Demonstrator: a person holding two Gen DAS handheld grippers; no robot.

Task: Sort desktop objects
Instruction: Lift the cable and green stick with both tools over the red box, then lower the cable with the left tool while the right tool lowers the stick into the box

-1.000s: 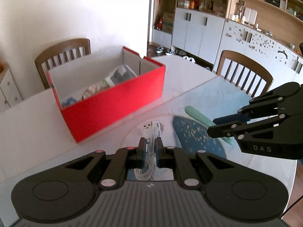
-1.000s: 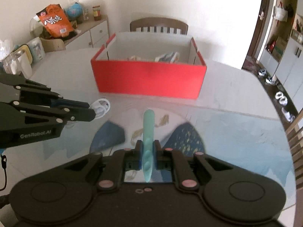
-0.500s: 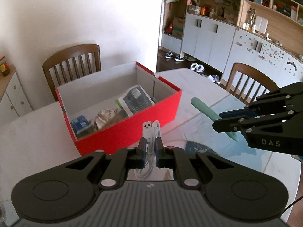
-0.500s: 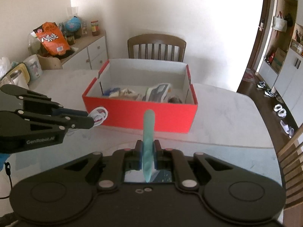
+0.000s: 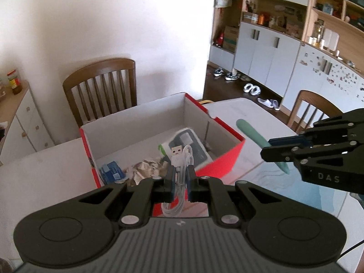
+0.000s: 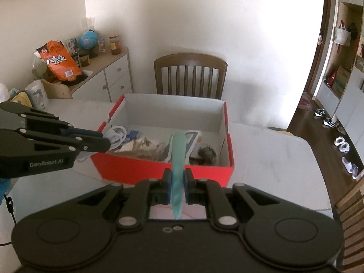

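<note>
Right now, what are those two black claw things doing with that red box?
A person is tidying the table with a tool in each hand. The left tool is shut on a coiled white USB cable, and the right tool is shut on a long teal pen-like stick. Both hang by the open red box, which already holds a booklet, crumpled paper and a blue item. Neither thing is dropped in yet.

Black two-finger grippers, left gripper (image 5: 181,177) and right gripper (image 6: 177,183): blue pads, silver screws, white "GenRobot.AI"/"DAS" lettering.
</note>
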